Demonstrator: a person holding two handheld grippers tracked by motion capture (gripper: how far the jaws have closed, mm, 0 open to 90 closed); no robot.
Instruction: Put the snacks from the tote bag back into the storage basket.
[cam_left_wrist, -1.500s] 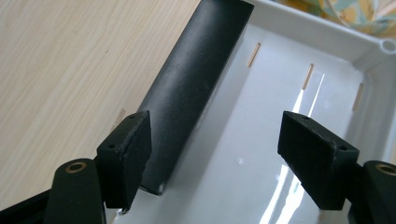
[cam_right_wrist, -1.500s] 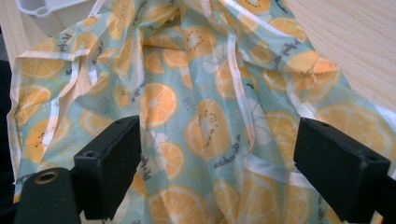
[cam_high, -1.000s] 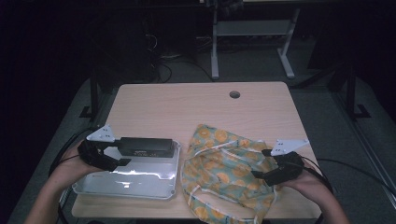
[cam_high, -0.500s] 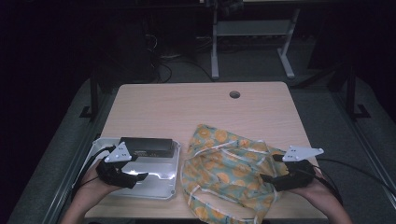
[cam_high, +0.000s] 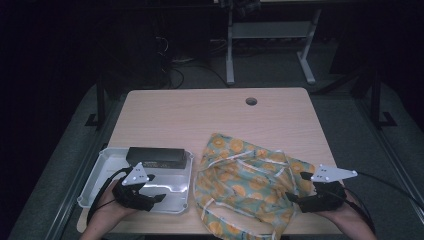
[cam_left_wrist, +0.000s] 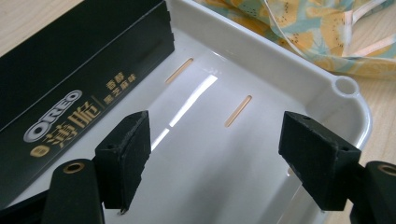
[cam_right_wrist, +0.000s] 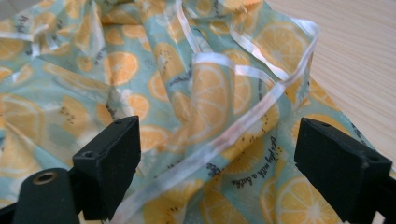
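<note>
A white plastic tray (cam_high: 100, 172) sits at the table's near left, with a black Oreo box (cam_high: 156, 156) lying along its far side. My left gripper (cam_high: 157, 198) hangs low over the tray's near part, open with nothing between its jaws. In the left gripper view the jaws (cam_left_wrist: 215, 154) straddle the bare tray floor (cam_left_wrist: 280, 60), and the box (cam_left_wrist: 70, 79) lies to their left. A crumpled orange-slice print cloth bag (cam_high: 245, 185) with white straps lies to the right of the tray. My right gripper (cam_high: 296, 187) is open at the bag's right edge, its jaws (cam_right_wrist: 217, 158) on either side of a fold of the cloth (cam_right_wrist: 140, 70).
The far half of the wooden table is bare, with a round cable hole (cam_high: 251, 101). Another desk's metal legs (cam_high: 230, 55) stand on the floor beyond. Cables trail from both grippers off the near edge.
My left hand has come down and toward the near edge, from beside the box to over the tray's front. My right hand has slid toward the near right, to the bag's edge.
</note>
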